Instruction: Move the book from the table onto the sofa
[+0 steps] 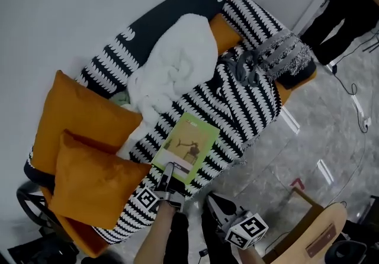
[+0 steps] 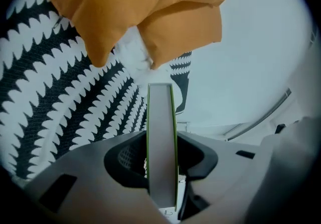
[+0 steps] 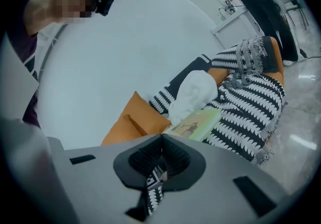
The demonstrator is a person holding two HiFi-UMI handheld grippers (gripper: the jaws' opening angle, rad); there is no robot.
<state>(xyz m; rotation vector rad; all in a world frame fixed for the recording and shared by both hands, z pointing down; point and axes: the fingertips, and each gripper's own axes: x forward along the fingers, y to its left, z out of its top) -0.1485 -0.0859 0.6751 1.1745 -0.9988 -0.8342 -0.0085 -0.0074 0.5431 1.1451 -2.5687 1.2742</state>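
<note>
Over the sofa [image 1: 249, 103] just below it, the left gripper [image 1: 170, 173] is pinching the book [image 1: 188, 141], seemingly placing it; release likely follows.

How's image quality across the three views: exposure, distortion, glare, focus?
Head view: dim and flat but sharp, with pale glare streaks on the glossy floor. Left gripper view: heavy fisheye with black corners; the book clamped in the left gripper is very close and soft. Right gripper view: same fisheye bowing and dark rim, evenly lit, with the sofa crisp.

Nothing can be read; print on the book [image 1: 189, 141] cover is too small.
</note>
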